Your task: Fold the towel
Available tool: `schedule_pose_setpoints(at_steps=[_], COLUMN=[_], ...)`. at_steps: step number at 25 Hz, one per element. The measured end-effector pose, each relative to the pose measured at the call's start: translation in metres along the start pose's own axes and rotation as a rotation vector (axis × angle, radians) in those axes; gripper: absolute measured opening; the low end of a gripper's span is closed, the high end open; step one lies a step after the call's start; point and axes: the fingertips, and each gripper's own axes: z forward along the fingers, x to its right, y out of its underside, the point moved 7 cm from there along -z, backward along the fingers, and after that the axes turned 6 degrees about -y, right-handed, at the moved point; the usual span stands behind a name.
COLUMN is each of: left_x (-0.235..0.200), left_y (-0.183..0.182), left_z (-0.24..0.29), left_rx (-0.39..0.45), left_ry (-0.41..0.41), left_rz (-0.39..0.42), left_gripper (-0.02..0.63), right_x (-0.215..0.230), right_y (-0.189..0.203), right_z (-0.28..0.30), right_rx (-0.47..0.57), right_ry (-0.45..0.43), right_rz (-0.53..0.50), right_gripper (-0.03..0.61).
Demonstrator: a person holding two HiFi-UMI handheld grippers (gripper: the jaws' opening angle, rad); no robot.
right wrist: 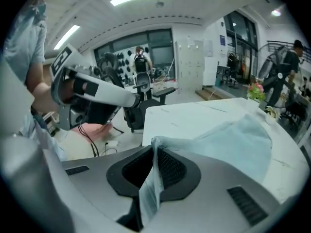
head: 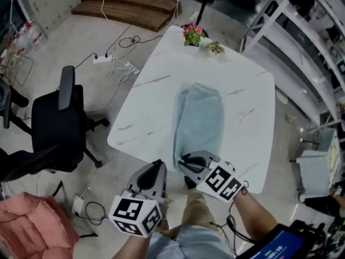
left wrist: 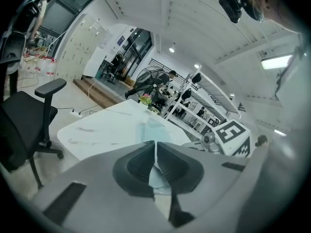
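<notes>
Pale-blue towel (head: 200,120), lying lengthwise as a long strip on the white marbled table (head: 156,85), its near end at the table's near edge. My right gripper (right wrist: 154,154) is clenched on that near end (a fold of cloth runs up between the pads). My left gripper (head: 156,170) hangs just off the table edge, beside the towel, with its jaws pressed together. A pale sliver shows behind them, possibly towel, though I cannot tell. Potted flowers (head: 192,35) stand at the far edge.
</notes>
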Motion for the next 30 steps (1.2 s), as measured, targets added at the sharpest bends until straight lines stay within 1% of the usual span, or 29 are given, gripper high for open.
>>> schedule_pose_setpoints(at_steps=[6, 8, 9, 10, 11, 12, 13, 14, 17, 20, 21, 22, 23, 25, 26, 27, 28, 29, 30], left_x=[-0.016, -0.020, -0.021, -0.022, -0.022, -0.022, -0.020, -0.017, -0.004, 0.008, 0.012, 0.016, 0.018, 0.018, 0.017, 0.015, 0.014, 0.012, 0.011], left_y=[0.015, 0.020, 0.023, 0.025, 0.026, 0.027, 0.026, 0.023, 0.015, 0.007, 0.007, 0.008, 0.011, 0.017, 0.020, 0.022, 0.025, 0.029, 0.035], left_z=[-0.003, 0.001, 0.003, 0.006, 0.008, 0.011, 0.013, 0.015, 0.021, 0.032, 0.037, 0.043, 0.048, 0.060, 0.065, 0.070, 0.074, 0.076, 0.078], left_rx=[-0.006, -0.014, -0.020, -0.025, -0.029, -0.031, -0.032, -0.032, -0.028, -0.026, -0.036, -0.051, -0.070, -0.102, -0.114, -0.128, -0.144, -0.161, -0.179], left_ry=[-0.028, -0.033, -0.034, -0.035, -0.035, -0.033, -0.028, -0.020, 0.009, 0.030, 0.031, 0.029, 0.021, -0.015, -0.043, -0.074, -0.107, -0.143, -0.180], left_rz=[-0.034, -0.042, -0.045, -0.050, -0.055, -0.061, -0.065, -0.067, -0.070, -0.072, -0.069, -0.064, -0.056, -0.035, -0.024, -0.016, -0.010, -0.006, -0.003], left_gripper=[0.018, 0.018, 0.018, 0.018, 0.018, 0.018, 0.020, 0.024, 0.072, 0.122, 0.136, 0.151, 0.164, 0.183, 0.186, 0.186, 0.186, 0.186, 0.186], right_x=[-0.008, -0.009, -0.011, -0.014, -0.018, -0.021, -0.023, -0.024, -0.022, -0.011, -0.001, 0.016, 0.038, 0.094, 0.125, 0.153, 0.179, 0.201, 0.219], right_y=[0.026, 0.031, 0.032, 0.031, 0.029, 0.024, 0.018, 0.009, -0.019, -0.044, -0.051, -0.058, -0.064, -0.075, -0.079, -0.083, -0.085, -0.085, -0.083], right_z=[0.031, 0.038, 0.039, 0.039, 0.036, 0.031, 0.023, 0.014, -0.018, -0.042, -0.050, -0.058, -0.066, -0.079, -0.083, -0.083, -0.079, -0.072, -0.062], right_rx=[-0.165, -0.206, -0.220, -0.233, -0.242, -0.243, -0.233, -0.214, -0.144, -0.095, -0.075, -0.050, -0.024, 0.007, 0.006, -0.004, -0.021, -0.044, -0.068], right_ry=[-0.063, -0.100, -0.129, -0.165, -0.198, -0.221, -0.232, -0.237, -0.262, -0.290, -0.277, -0.243, -0.187, -0.039, 0.032, 0.085, 0.109, 0.107, 0.083], right_rz=[-0.142, -0.181, -0.181, -0.168, -0.149, -0.134, -0.126, -0.119, -0.097, -0.142, -0.169, -0.190, -0.204, -0.223, -0.239, -0.261, -0.282, -0.297, -0.304], right_gripper=[0.051, 0.059, 0.068, 0.110, 0.188, 0.228, 0.236, 0.236, 0.236, 0.236, 0.236, 0.230, 0.218, 0.207, 0.207, 0.202, 0.201, 0.199, 0.200])
